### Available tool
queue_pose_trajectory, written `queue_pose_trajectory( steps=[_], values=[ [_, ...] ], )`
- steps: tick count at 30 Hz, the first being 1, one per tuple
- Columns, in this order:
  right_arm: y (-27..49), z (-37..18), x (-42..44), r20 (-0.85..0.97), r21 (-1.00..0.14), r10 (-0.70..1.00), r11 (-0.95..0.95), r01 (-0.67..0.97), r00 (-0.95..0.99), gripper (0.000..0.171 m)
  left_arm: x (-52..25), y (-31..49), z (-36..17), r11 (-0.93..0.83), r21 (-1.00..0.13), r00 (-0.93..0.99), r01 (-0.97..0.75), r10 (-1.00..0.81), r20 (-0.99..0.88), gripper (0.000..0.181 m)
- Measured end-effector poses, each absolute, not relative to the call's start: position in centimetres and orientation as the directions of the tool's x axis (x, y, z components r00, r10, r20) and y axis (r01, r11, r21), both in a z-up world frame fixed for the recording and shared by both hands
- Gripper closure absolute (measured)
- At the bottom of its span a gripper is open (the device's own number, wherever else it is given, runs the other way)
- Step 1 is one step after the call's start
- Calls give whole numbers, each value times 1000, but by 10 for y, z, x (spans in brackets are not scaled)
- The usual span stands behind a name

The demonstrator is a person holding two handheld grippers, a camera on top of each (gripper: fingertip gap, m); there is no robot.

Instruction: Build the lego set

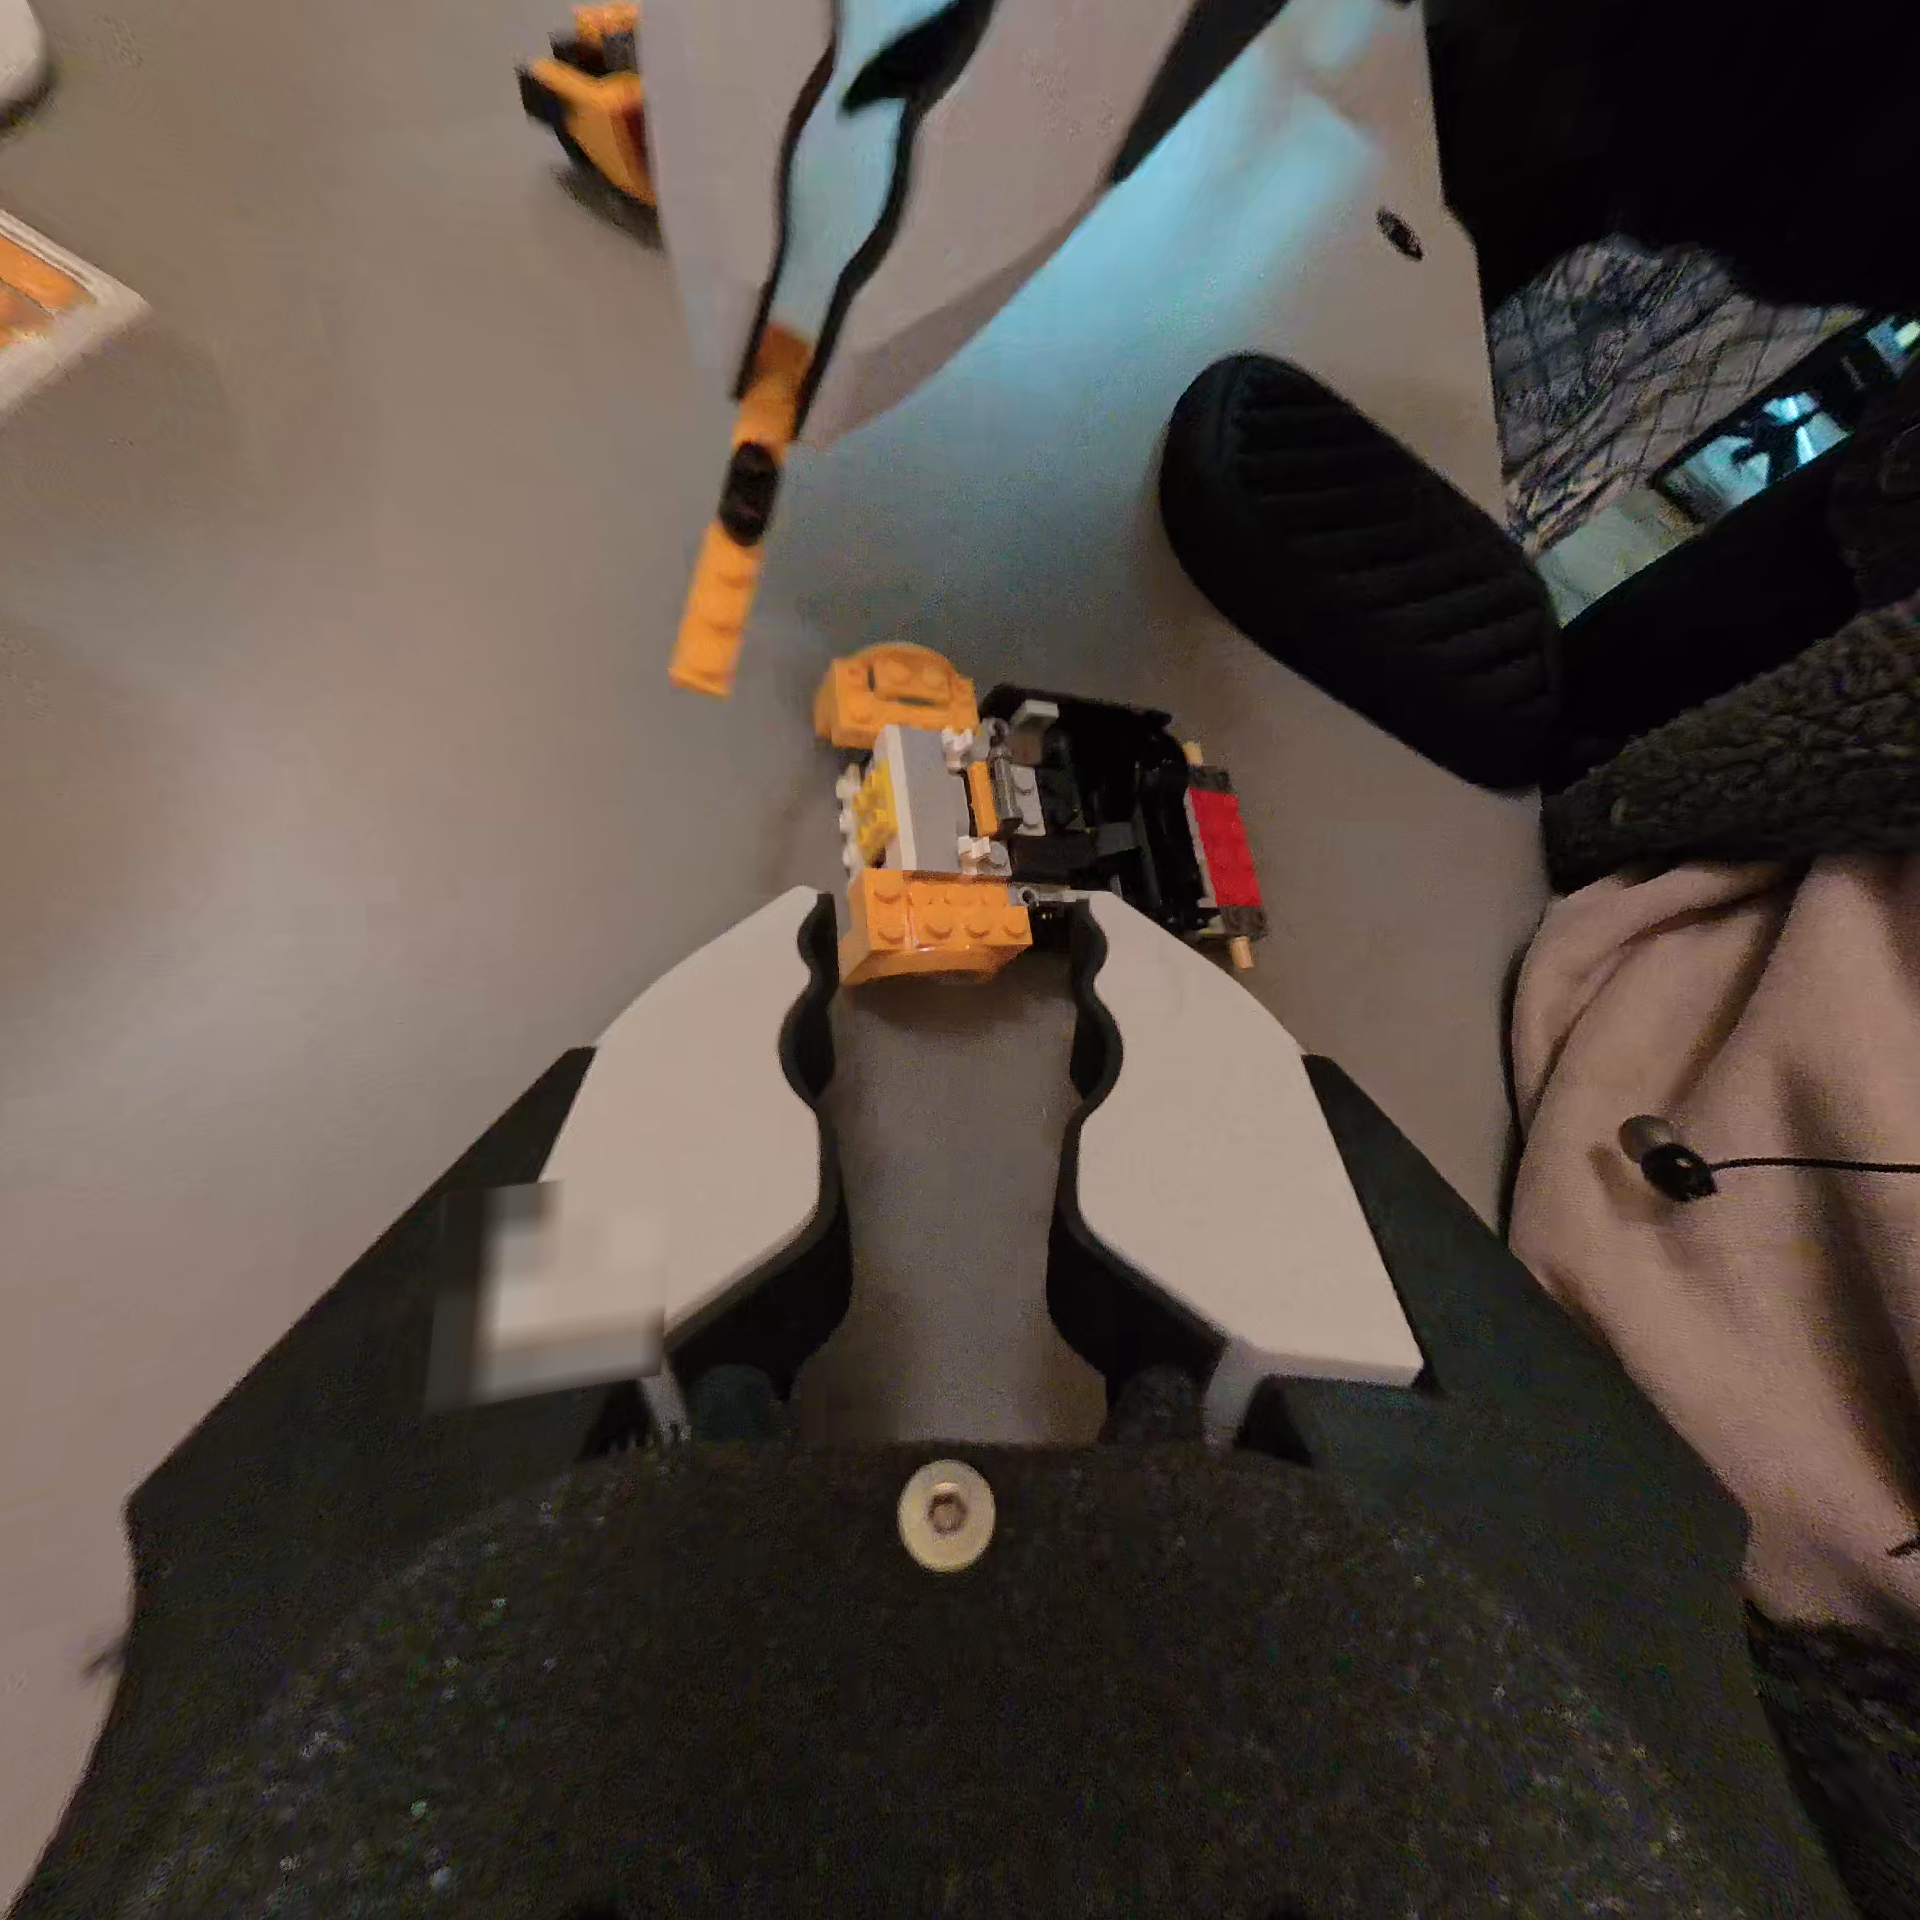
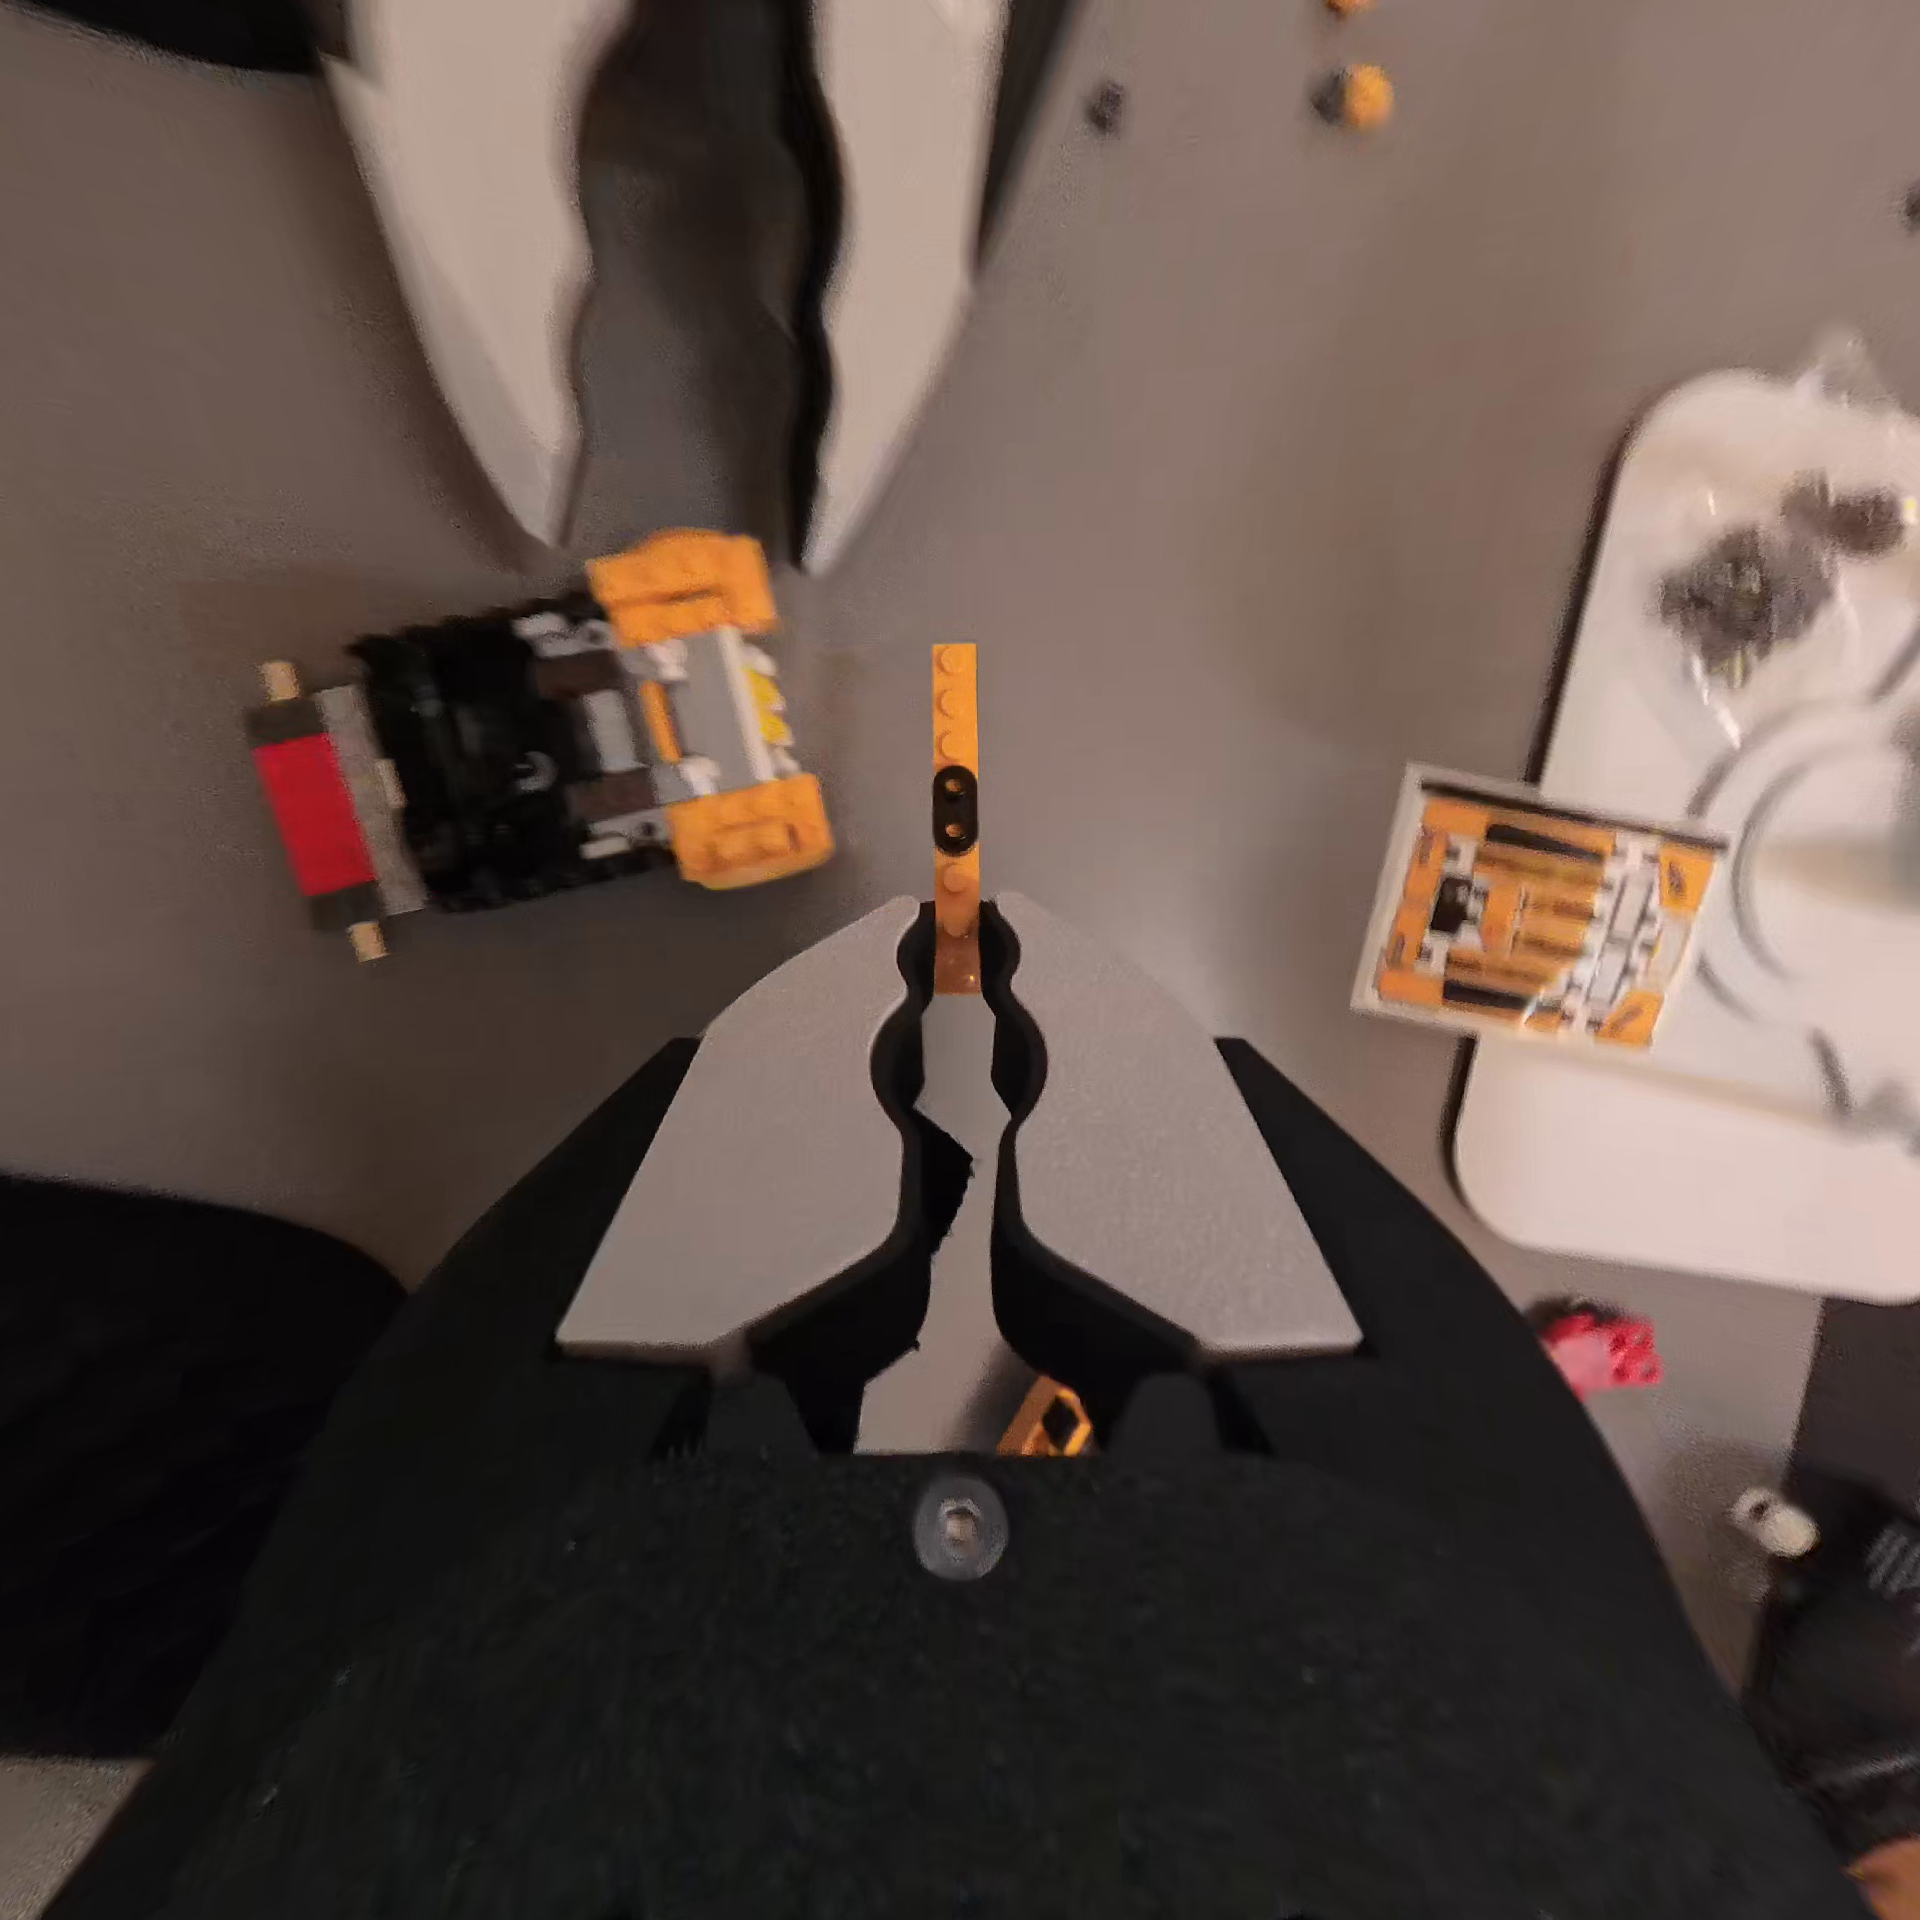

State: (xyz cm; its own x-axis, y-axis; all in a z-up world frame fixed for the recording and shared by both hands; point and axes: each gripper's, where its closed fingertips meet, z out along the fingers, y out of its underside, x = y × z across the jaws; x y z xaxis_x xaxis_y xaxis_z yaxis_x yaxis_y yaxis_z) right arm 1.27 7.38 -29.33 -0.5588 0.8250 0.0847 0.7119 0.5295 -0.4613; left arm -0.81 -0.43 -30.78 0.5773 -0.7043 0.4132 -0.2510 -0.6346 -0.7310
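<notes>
Both wide-angle, mounted behind the fingers, looking steeply down at the grey table (image 1: 312, 727) from close range. Left wrist view: own fingers (image 1: 707, 1091) lower centre, lego vehicle (image 1: 1039, 821) just past the tips, opposing gripper (image 1: 774, 384) entering from top. Right wrist view: same vehicle (image 2: 540, 748) left of centre, other gripper (image 2: 686, 561) upper left. Shared: vehicle, orange plate (image 1: 727, 561) (image 2: 956, 790), surrounding table.

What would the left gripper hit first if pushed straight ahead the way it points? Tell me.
The left gripper, open, would meet the partly built lego vehicle first; its orange corner block already sits between the fingertips. How much height separates them is unclear.
</notes>
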Motion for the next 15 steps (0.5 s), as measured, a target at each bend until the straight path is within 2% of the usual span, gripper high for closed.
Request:
queue_pose_trajectory(
  steps=[4, 10, 13, 15],
  values=[
    [83, -320, 10, -9, -472, 892, 395, 788, -453, 164, -52, -2, -276, -577, -793, 654, -197, -679, 332, 145],
    [85, -336, 3, -7, -440, 894, 400, 804, -448, 164, -161, -3, -237, -449, -893, 875, 16, -427, 230, 165],
    [84, -338, 3, 7, -453, 895, 400, 797, -446, 153, -190, -17, -226, -383, -922, 921, 46, -342, 188, 176],
    [81, -331, 1, 12, -508, 903, 375, 775, -429, 148, -201, -26, -222, -358, -932, 937, 53, -303, 170, 181]
  ],
)
